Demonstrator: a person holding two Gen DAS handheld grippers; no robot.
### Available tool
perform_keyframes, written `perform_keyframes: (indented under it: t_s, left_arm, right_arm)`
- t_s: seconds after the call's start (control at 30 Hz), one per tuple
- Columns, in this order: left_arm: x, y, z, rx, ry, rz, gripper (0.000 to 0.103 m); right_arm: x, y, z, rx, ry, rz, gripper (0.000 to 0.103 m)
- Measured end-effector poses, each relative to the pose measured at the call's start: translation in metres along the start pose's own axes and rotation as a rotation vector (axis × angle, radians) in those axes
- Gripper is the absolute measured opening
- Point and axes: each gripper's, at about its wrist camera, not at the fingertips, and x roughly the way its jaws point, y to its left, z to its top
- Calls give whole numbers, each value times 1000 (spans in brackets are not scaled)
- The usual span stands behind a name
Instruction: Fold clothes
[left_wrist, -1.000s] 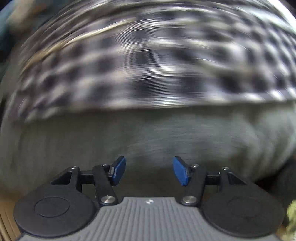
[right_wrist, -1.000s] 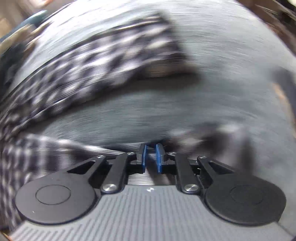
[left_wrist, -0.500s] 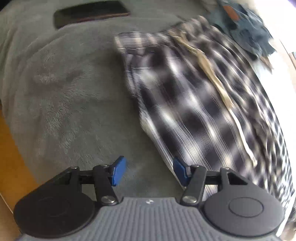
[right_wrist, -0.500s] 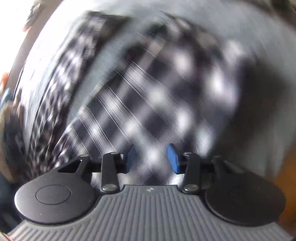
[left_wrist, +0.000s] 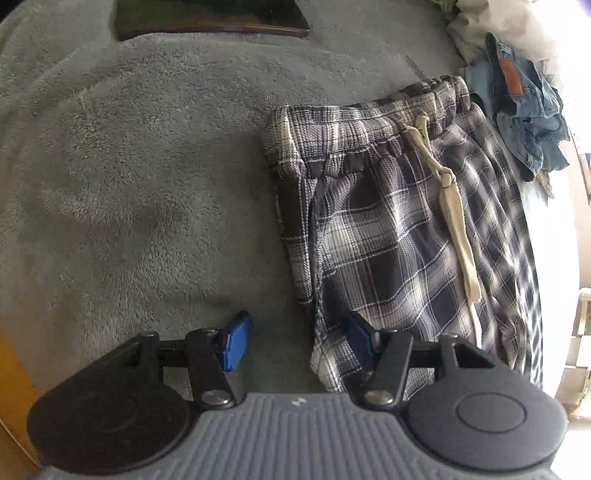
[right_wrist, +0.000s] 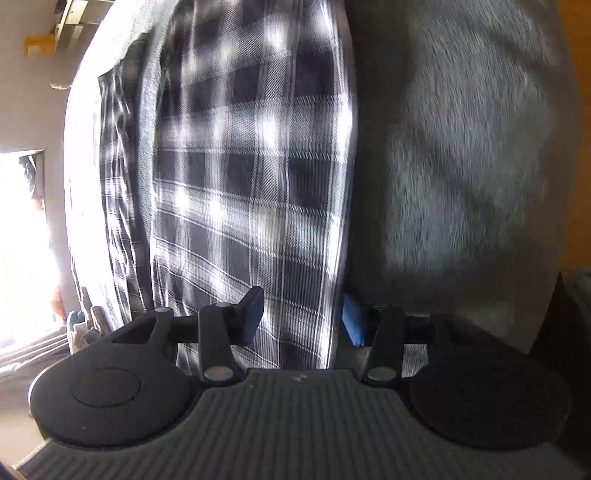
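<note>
Hovering at plaid pants (left_wrist: 399, 229) edge, left tongs (left_wrist: 295, 341), right tongs (right_wrist: 301, 314) spread, empty; blanket (left_wrist: 129, 184) beside bare.

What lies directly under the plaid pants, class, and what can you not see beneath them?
The plaid pants lie flat on a grey fleece blanket, which shows all around their near edge. Whatever sits beneath the blanket, or under the cloth's own folded layers, is covered.

Daylight floods in beside the plaid trousers (left_wrist: 406, 229), blowing out to white past their far edge in both views. The left wrist view is sharp, with soft shadows on the grey blanket (left_wrist: 147, 166). The right wrist view is streaked with motion blur, its plaid smeared. Fisheye bending curves every edge.
</note>
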Motion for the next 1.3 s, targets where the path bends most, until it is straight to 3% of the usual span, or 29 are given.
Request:
perform_keyframes:
  t_s: [0.3, 0.53, 0.77, 0.9, 1.0, 1.2, 1.3]
  left_arm:
    - [-5, 9, -3, -51, 47, 16, 56]
    - [-12, 17, -18, -109, 56, 39, 55]
    - [-18, 25, -32, -150, 45, 67, 52]
    - [-28, -16, 45, -140, 28, 100, 49]
    - [-28, -54, 28, -126, 15, 122, 48]
    - [-38, -57, 15, -109, -22, 120, 27]
    - [-38, -63, 12, -74, -29, 114, 10]
  right_arm:
    - [5, -9, -26, 48, -19, 26, 45]
    - [-19, 36, -15, -154, -158, -11, 45]
    - [-27, -3, -1, 35, -235, -55, 45]
    - [-32, -29, 10, 120, -280, -43, 44]
    - [-32, -31, 26, 121, -294, -7, 45]
    - [-27, -34, 56, 103, -299, 35, 45]
    - [-22, -30, 64, 54, -287, 28, 35]
